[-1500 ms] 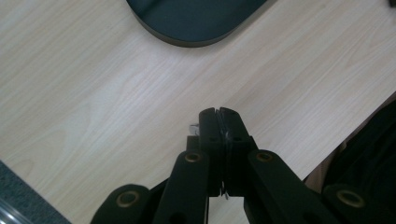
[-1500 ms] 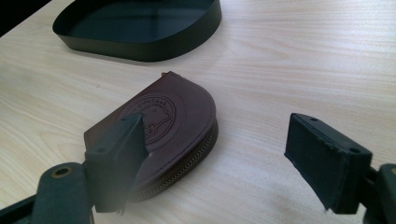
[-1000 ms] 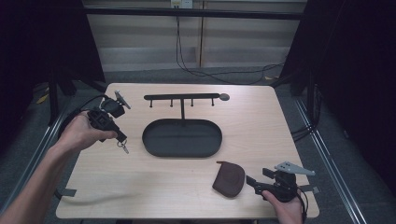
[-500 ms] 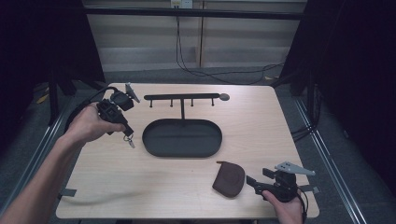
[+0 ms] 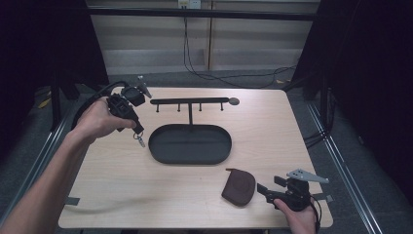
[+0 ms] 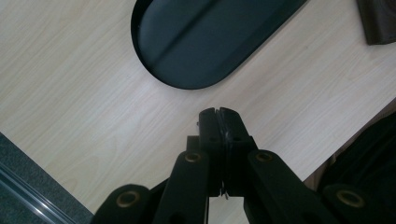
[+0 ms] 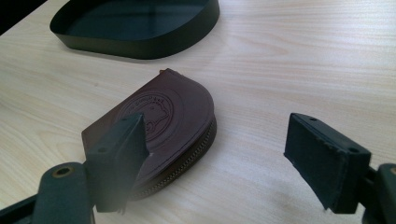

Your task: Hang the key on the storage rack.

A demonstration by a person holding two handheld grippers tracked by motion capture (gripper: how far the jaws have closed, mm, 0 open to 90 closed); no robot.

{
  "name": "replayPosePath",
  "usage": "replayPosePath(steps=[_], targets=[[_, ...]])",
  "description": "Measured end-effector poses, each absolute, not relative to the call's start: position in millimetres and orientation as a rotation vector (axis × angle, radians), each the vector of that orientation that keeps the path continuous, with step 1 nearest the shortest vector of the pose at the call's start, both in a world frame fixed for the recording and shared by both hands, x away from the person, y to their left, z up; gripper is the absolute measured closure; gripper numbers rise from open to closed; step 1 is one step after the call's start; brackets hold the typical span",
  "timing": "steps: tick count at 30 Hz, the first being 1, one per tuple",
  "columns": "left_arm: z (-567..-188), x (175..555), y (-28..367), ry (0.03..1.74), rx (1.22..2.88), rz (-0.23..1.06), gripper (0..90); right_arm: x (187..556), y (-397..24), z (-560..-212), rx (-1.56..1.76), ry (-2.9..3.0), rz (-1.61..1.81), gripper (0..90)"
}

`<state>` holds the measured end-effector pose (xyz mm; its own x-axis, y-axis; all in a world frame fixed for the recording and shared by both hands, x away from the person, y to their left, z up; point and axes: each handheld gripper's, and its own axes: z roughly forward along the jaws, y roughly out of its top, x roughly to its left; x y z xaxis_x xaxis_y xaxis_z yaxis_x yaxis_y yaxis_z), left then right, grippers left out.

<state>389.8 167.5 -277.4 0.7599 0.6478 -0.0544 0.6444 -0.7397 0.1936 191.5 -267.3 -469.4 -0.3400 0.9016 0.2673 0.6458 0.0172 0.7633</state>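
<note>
Open hand-held gripper [image 7: 219,154] over brown pouch [image 7: 163,126] near black tray [image 7: 140,44].

a pale wood-grain table [image 5: 195,195] is standing on a grey floor [image 5: 229,78], lit evenly from above. black curtains [image 5: 375,73] are hanging down both sides, leaving the edges in darkness. beyond the table's far edge, light wall panels [image 5: 243,44] are running under a dark rail [image 5: 204,13], with black cables [image 5: 195,53] trailing down to the floor.
</note>
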Motion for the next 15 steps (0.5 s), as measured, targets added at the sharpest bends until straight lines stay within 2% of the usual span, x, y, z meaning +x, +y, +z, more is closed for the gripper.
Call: replayPosePath(steps=[15], targets=[[-279.5, 413.1, 151.9, 1.047, 2.758, 0.016, 89.4, 192.0, -266.2, -470.3, 1.587, 2.022, 1.226, 19.7]])
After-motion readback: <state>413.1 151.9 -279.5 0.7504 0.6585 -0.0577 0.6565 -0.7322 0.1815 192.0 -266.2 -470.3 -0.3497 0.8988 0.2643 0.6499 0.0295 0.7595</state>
